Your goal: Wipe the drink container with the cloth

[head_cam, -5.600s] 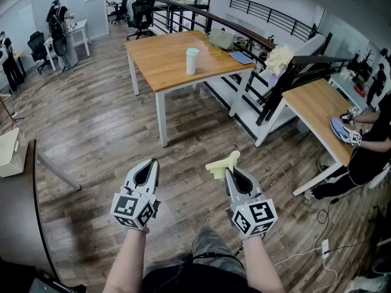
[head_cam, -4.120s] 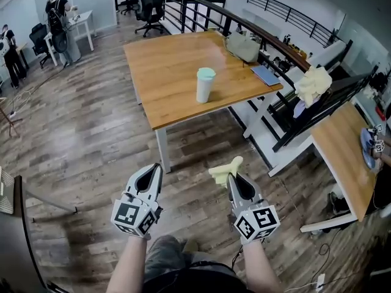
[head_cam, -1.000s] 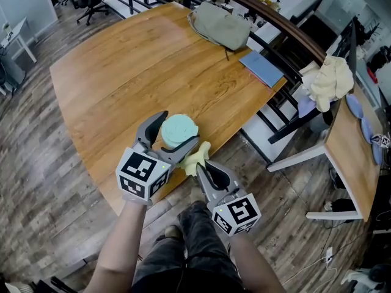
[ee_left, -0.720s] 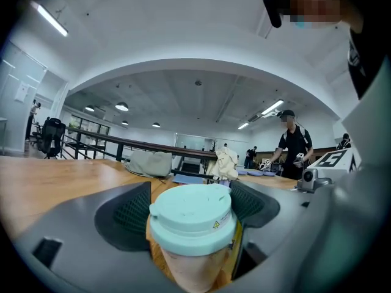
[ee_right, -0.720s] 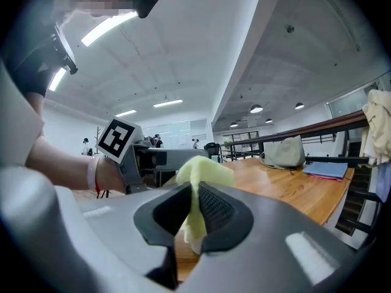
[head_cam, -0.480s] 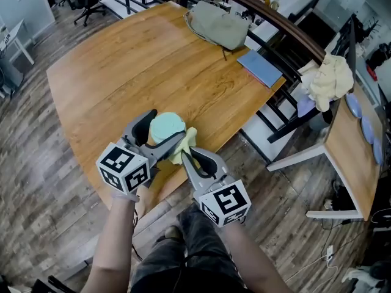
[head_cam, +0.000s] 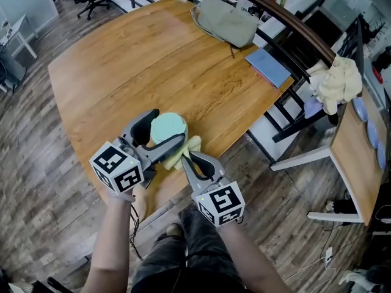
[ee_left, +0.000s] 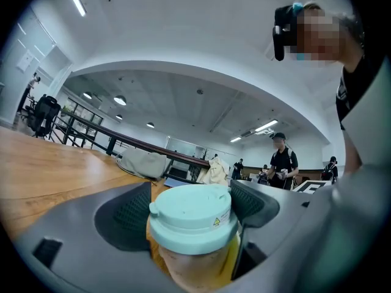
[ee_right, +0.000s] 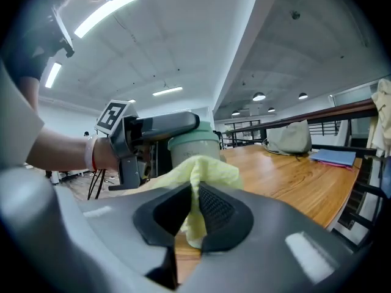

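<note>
One cup stands near the worktop's front edge, clamped by the left gripper. The right gripper pinches a yellow cloth against the cup's side. Hard rubbing could twist the cup loose or push it off the edge.

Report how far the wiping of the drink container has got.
Done: the left gripper has its jaws shut on the drink container at the near edge of the table, and the right gripper has its jaws shut on the yellow cloth. In hand: the cloth is up at the container's side, though contact is unclear. Left: the wiping itself; no wiped area shows.
</note>
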